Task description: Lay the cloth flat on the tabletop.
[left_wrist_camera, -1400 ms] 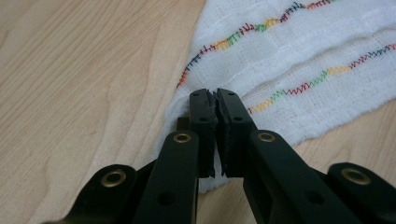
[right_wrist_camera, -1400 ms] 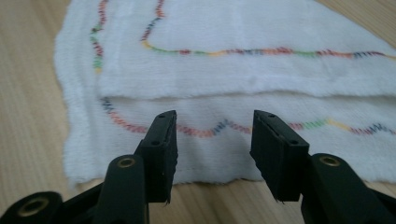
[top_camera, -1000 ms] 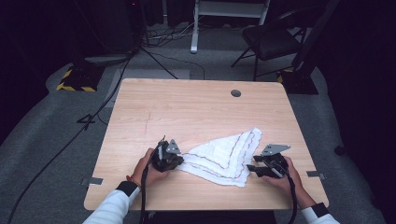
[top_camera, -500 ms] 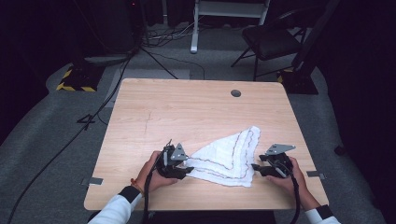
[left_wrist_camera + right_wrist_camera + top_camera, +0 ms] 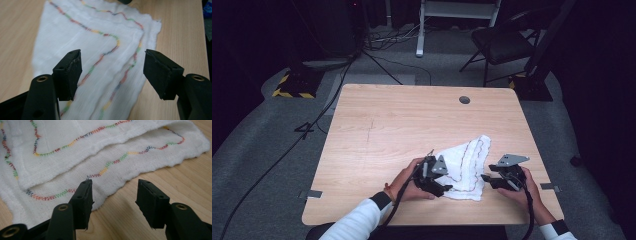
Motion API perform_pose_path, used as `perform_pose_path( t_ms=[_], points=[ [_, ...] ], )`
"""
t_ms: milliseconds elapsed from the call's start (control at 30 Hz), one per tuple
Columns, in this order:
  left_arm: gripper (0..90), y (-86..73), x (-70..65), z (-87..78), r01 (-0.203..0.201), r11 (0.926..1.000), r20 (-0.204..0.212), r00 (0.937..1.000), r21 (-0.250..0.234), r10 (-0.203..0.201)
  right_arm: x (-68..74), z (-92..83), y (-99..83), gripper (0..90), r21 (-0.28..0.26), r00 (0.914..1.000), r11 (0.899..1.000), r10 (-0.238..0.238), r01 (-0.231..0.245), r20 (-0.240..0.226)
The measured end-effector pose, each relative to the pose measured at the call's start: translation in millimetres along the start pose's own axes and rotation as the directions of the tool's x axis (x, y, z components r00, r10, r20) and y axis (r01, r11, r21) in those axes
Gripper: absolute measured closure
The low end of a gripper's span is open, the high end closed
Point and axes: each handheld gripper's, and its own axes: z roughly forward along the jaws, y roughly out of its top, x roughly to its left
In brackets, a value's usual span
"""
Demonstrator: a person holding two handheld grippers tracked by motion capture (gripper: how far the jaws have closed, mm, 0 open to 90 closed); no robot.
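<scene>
Left gripper (image 5: 443, 186) sat over the near-left corner of the folded white cloth (image 5: 464, 165); its jaws had just been opening and stood wide, gripping nothing. Cloth lay flat on the table (image 5: 402, 125), front-centre, between the 2 grippers. Right gripper (image 5: 486, 178) rested just beside the cloth's right edge, jaws apart, empty.

Wooden table (image 5: 412, 125) has a black chair (image 5: 502, 42) behind it, yellow-black striped block (image 5: 292, 90) off its far-left corner.
</scene>
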Motion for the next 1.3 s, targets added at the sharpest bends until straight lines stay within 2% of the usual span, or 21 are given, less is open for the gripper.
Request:
perform_pose_path(
  t_ms=[100, 200, 333, 433, 567, 633, 733, 800, 867, 1067, 1233, 1300],
  points=[
    [34.0, 8.7, -6.0, 19.9, -0.038, 0.9987, 0.04, 0.9985, 0.033, 0.036, 2.0, 0.7, 0.3, 47.0, 0.003, 1.0, 1.0, -0.009, 0.009, -0.003],
    [42.3, 13.8, -9.4, 35.3, -0.064, 0.9964, 0.085, 0.9946, 0.056, 0.059, 2.9, 3.5, 0.0, 47.0, 0.01, 0.9998, 1.0, -0.018, 0.018, -0.01],
    [47.5, 12.6, -10.2, 48.3, -0.079, 0.9941, 0.1, 0.9924, 0.074, 0.071, 5.5, 5.3, 0.7, 47.0, 0.012, 0.9992, 0.999, -0.037, 0.037, -0.015],
    [57.8, 11.5, -4.1, 47.1, -0.06, 0.9967, 0.109, 0.9926, 0.055, 0.054, 6.6, 7.6, 1.2, 47.0, 0.016, 0.9988, 0.999, -0.044, 0.044, -0.023],
    [70.2, 9.8, -0.2, 44.1, -0.067, 0.9966, 0.107, 0.9924, 0.049, 0.061, 7.8, 10.0, 1.5, 46.9, 0.021, 0.9983, 0.998, -0.054, 0.054, -0.025],
    [74.7, 9.9, 0.8, 41.1, -0.062, 0.9977, 0.11, 0.9921, 0.025, 0.059, 7.6, 10.0, 1.4, 46.9, 0.021, 0.9984, 0.998, -0.051, 0.052, -0.026],
    [74.3, 11.0, 3.3, 33.7, -0.061, 0.9981, 0.12, 0.9909, -0.002, 0.061, 8.1, 8.9, 1.3, 46.8, 0.022, 0.9981, 0.998, -0.056, 0.057, -0.024],
    [76.9, 11.8, 4.1, 29.7, -0.068, 0.9976, 0.116, 0.9909, -0.012, 0.069, 8.5, 8.7, 1.4, 46.9, 0.023, 0.9979, 0.998, -0.061, 0.061, -0.023],
    [80.4, 12.0, 6.0, 26.9, -0.057, 0.9979, 0.125, 0.9903, -0.029, 0.061, 8.9, 9.0, 1.4, 46.9, 0.023, 0.9976, 0.998, -0.065, 0.066, -0.024],
    [85.0, 10.5, 4.3, 31.8, -0.071, 0.9974, 0.123, 0.9898, -0.011, 0.072, 9.1, 9.2, 1.4, 47.1, 0.024, 0.9975, 0.997, -0.067, 0.067, -0.026],
    [87.6, 9.2, 8.7, 26.2, -0.081, 0.9965, 0.109, 0.9906, -0.019, 0.083, 8.8, 9.1, 1.1, 47.1, 0.023, 0.9973, 0.997, -0.068, 0.068, -0.028],
    [87.8, 8.4, 11.0, 22.6, -0.073, 0.997, 0.097, 0.9925, -0.024, 0.075, 8.6, 9.1, 1.0, 47.0, 0.023, 0.9973, 0.997, -0.068, 0.068, -0.029]
  ],
)
